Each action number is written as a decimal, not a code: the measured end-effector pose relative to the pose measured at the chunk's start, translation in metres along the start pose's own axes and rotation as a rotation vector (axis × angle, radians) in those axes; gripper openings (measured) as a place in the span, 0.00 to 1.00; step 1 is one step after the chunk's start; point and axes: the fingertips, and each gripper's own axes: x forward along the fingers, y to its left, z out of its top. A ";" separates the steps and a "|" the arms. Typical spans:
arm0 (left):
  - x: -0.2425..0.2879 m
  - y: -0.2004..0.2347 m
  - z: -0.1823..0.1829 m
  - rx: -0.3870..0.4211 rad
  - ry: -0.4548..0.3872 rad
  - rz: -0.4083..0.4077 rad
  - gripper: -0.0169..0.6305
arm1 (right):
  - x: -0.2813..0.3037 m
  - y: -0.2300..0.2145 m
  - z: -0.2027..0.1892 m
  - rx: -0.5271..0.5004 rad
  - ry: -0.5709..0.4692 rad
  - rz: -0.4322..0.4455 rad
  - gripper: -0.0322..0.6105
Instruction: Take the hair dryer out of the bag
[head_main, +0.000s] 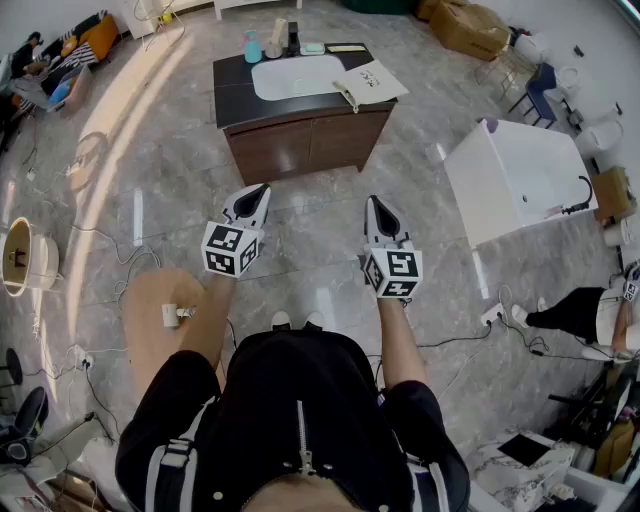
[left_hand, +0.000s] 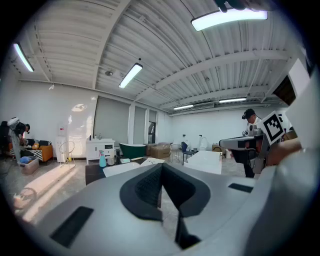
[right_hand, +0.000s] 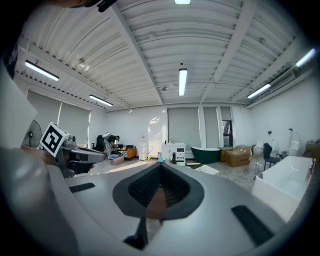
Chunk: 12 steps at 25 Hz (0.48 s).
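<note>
A white bag (head_main: 372, 80) lies flat on the right end of the dark vanity cabinet (head_main: 300, 135) ahead of me. No hair dryer shows in any view. My left gripper (head_main: 258, 190) and right gripper (head_main: 372, 203) are held side by side at waist height, well short of the cabinet and pointing at it. Both are shut with nothing between the jaws. In the left gripper view the closed jaws (left_hand: 161, 166) point toward the cabinet top and the bag (left_hand: 150, 161). The right gripper view shows its jaws (right_hand: 160, 165) closed, with the left gripper (right_hand: 75, 152) off to the side.
A white basin (head_main: 297, 75) is set in the cabinet top, with a blue spray bottle (head_main: 252, 46) behind it. A white bathtub (head_main: 520, 175) stands to the right. Cables and a power strip (head_main: 492, 315) lie on the grey floor. Another person (head_main: 590, 315) crouches at far right.
</note>
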 end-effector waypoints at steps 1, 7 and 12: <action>0.001 0.000 0.000 -0.002 0.000 0.001 0.06 | 0.000 -0.001 0.001 0.004 -0.005 0.004 0.06; 0.007 -0.001 0.000 -0.002 -0.001 0.007 0.06 | 0.003 -0.011 0.001 0.020 -0.017 -0.004 0.06; 0.010 -0.002 0.002 0.001 0.000 0.015 0.06 | 0.005 -0.021 0.001 0.042 -0.022 -0.017 0.06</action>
